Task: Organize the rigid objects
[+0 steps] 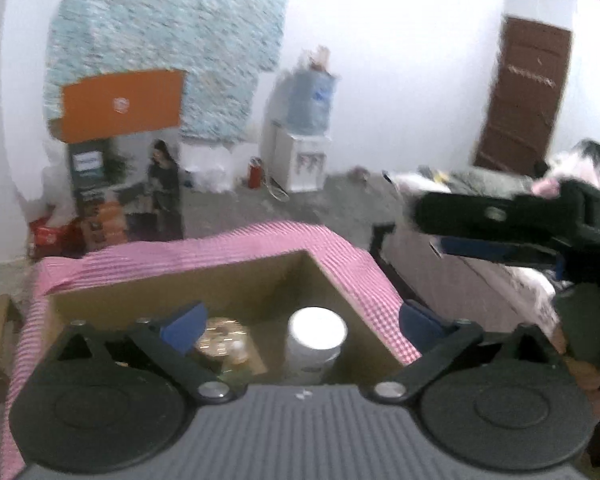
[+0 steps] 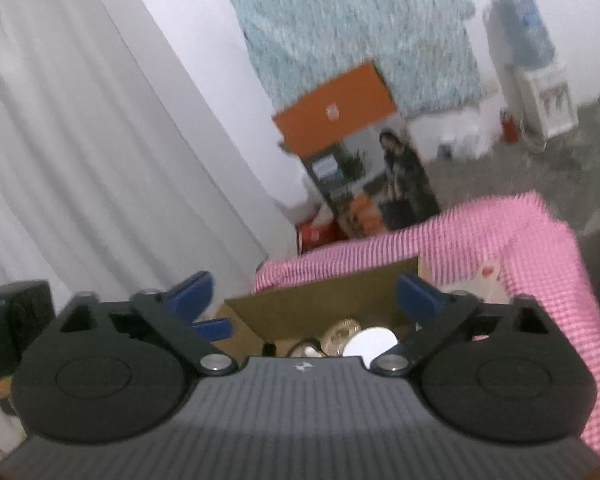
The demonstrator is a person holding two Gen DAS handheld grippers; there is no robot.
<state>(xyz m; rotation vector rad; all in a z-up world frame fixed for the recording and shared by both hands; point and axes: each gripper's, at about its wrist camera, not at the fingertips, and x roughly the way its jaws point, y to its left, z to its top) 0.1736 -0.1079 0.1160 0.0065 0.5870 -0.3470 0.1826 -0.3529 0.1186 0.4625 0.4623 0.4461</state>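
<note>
An open cardboard box [image 1: 236, 280] stands on a table with a pink checked cloth [image 1: 340, 248]. Inside it are a white-lidded jar [image 1: 317, 330] and a gold round tin [image 1: 221, 339]. My left gripper [image 1: 300, 322] is open and empty just above the box's near side. In the right wrist view the box [image 2: 320, 300] holds the white lid [image 2: 370, 344] and the gold tin [image 2: 340, 330]. My right gripper [image 2: 304, 294] is open and empty above the box's near edge; it also shows in the left wrist view [image 1: 500, 220] at the right.
A printed carton with an orange flap [image 1: 124, 176] stands on the floor behind the table. A water dispenser [image 1: 300, 148] stands by the far wall, a brown door [image 1: 520, 96] at the right. A white curtain [image 2: 80, 140] hangs left. A pale item [image 2: 488, 276] lies on the cloth.
</note>
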